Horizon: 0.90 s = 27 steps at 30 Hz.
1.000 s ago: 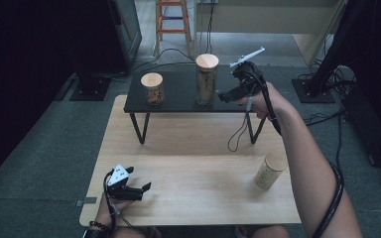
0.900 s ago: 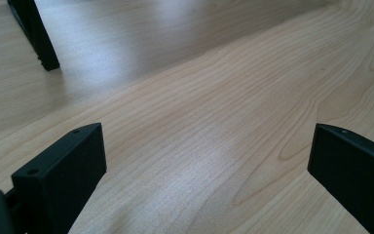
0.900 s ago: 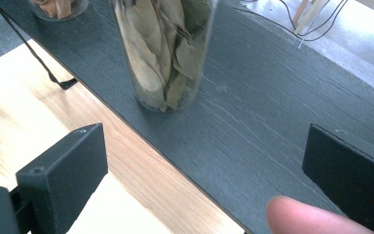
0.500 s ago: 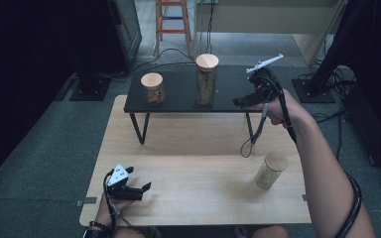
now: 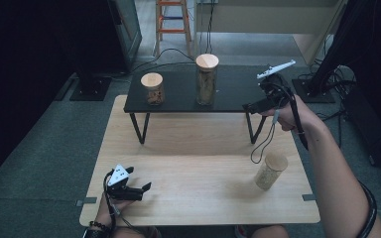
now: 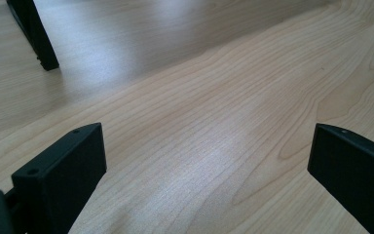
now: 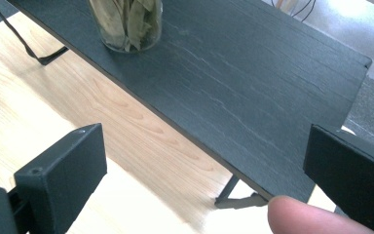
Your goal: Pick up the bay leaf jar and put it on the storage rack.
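Jaws spread and empty, our right gripper [image 5: 252,106] hung at the right end of the black shelf [image 5: 228,89], well above the lidded jar [image 5: 270,171] on the table below it, a pickup best made level and mid-body, while our left gripper [image 5: 143,189] idled, likewise unclenched.

Wooden table [image 5: 188,168] bearing shelf [image 5: 178,96], jar [image 5: 270,171]

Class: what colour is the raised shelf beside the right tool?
Black shelf, clearest in the right gripper view.
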Tool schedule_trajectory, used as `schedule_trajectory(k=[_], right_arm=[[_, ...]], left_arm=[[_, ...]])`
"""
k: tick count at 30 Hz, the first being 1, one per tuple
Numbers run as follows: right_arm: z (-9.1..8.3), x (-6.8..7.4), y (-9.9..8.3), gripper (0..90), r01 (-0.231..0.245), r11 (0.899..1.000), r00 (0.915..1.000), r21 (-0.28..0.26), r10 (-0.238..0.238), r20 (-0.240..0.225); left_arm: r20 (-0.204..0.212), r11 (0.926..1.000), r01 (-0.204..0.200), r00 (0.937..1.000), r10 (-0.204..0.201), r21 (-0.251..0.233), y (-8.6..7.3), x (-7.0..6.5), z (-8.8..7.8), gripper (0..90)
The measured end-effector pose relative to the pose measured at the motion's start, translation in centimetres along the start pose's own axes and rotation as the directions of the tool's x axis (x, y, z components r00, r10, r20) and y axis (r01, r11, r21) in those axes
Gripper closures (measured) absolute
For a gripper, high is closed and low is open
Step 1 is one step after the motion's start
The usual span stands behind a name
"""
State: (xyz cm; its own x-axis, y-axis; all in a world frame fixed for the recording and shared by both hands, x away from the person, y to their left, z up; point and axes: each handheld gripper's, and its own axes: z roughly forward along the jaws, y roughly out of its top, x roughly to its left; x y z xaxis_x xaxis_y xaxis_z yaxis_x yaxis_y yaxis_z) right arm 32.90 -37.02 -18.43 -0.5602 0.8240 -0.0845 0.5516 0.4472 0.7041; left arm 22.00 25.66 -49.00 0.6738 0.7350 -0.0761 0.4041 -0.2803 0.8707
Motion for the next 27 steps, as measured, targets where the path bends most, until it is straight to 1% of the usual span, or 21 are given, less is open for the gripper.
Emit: schedule_trajectory(k=[11,21,24,27], right_arm=[[-0.8,-0.4,-1.9,2.0,0.002,1.000,0.9999,0.007,-0.002,0.014],[-1.3,-0.8,-3.7,1.9,-0.007,1.000,0.9997,0.016,0.006,0.023],[-1.4,-1.0,-4.2,1.9,-0.017,1.000,0.9995,0.017,0.017,0.026],[-1.6,-1.0,-4.6,2.0,-0.015,1.000,0.9995,0.018,0.014,0.029]], left_arm=[[-0.001,1.0000,-0.002,1.0000,0.002,0.001,0.0,0.0,0.0,0.7],[-0.002,1.0000,-0.001,1.0000,0.001,0.002,0.0,-0.1,0.0,0.7],[-0.003,1.0000,-0.001,1.0000,0.001,0.004,0.1,-0.1,0.0,0.7],[-0.004,1.0000,-0.001,1.0000,0.002,0.004,0.1,-0.1,0.0,0.7]])
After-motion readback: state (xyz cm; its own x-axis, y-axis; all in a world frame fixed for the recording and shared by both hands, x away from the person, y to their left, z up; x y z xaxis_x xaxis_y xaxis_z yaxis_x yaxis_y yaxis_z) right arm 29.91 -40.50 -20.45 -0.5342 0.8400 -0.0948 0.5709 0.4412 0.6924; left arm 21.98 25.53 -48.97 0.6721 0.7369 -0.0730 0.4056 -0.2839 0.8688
